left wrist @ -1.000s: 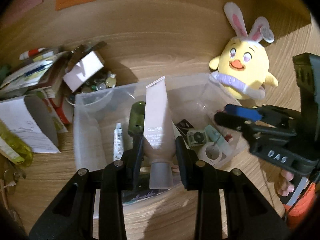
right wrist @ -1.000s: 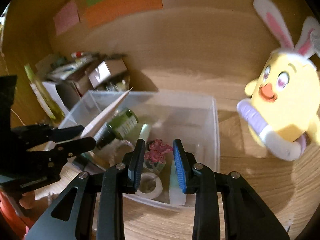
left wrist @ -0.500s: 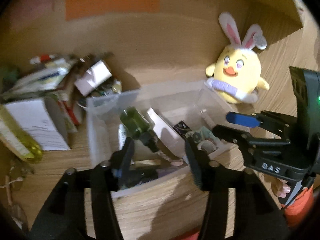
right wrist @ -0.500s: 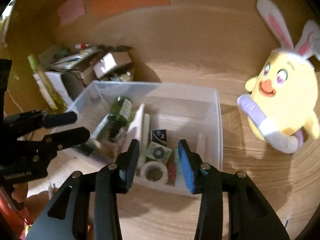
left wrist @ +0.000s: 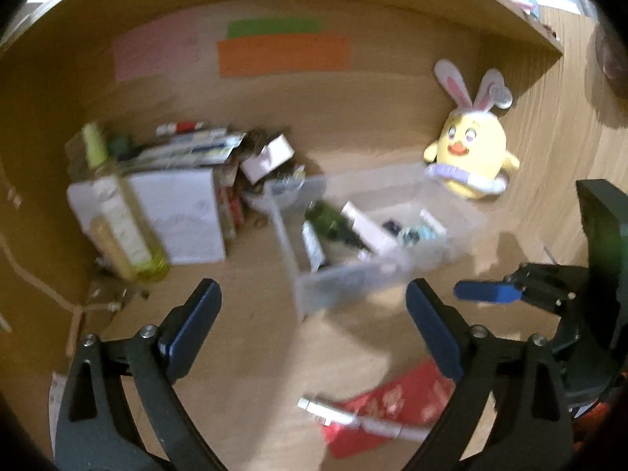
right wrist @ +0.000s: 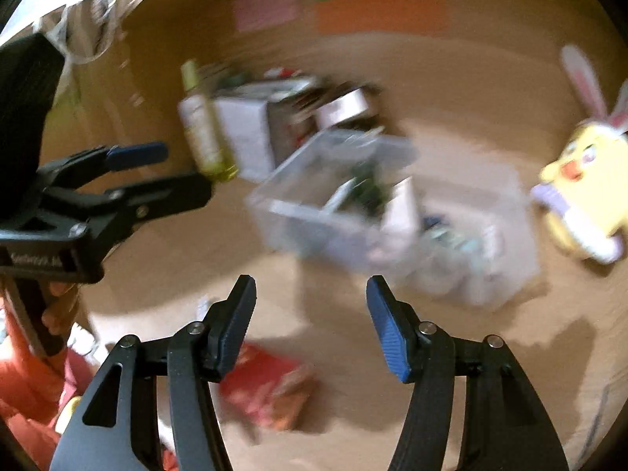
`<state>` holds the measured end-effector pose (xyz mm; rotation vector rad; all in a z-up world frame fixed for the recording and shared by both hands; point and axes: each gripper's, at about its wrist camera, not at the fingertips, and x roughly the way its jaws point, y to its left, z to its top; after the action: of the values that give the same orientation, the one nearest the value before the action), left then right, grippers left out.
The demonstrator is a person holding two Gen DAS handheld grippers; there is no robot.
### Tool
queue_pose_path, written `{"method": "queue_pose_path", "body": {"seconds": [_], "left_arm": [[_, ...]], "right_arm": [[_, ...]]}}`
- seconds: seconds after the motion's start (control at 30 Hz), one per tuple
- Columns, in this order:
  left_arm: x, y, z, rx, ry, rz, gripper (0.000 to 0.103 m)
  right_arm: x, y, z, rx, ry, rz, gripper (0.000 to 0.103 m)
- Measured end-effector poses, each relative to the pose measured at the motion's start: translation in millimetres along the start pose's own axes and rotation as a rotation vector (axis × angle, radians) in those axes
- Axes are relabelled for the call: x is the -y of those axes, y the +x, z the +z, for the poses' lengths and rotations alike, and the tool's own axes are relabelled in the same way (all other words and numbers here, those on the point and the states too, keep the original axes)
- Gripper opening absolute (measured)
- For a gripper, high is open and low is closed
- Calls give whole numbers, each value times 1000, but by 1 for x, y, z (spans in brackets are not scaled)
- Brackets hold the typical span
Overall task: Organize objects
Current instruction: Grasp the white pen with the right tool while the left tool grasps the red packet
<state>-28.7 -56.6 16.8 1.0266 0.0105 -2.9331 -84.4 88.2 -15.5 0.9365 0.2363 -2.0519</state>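
A clear plastic bin stands on the wooden surface and holds a dark green bottle, a pale tube and small items. My left gripper is open and empty, drawn back in front of the bin. My right gripper is open and empty too, short of the bin. Each gripper shows in the other's view: the right one at the right, the left one at the left. A red packet with a silver stick lies close below my left gripper. Both views are blurred.
A yellow chick plush with rabbit ears sits right of the bin. A yellow-green bottle, a white box and a heap of papers and small boxes stand to the left. Coloured sticky notes are on the back wall.
My left gripper let go of the pale tube, which now lies in the bin, and opened wide. Both grippers pulled back and up from the bin; the right one opened wider.
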Motion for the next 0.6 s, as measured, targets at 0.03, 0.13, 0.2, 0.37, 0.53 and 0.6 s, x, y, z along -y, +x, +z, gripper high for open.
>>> {"method": "queue_pose_path", "body": {"seconds": [0.03,0.13,0.2,0.37,0.53,0.6], "left_arm": [[-3,-2,-9,-15,-2,11,96],[-13,-4,-31,-54,-18,26,96],[-22,-5,-48,-82,-41,36,96],[-38,-5,-80,-139,-89,41,96],[-48,-7,-102,-171,-118,45,96],[-49,-6,-106,-183,-130,30,96]], "right_arm": [[-5,3,-5,-17,-2,21,55],[-25,20,-19,-71,-36,54,52],[-36,28,-26,-101,-61,72,47],[-49,46,-35,-163,-105,74,34],[-59,56,-37,-169,-147,54,24],[-61,58,-38,-161,-158,35,13]]}}
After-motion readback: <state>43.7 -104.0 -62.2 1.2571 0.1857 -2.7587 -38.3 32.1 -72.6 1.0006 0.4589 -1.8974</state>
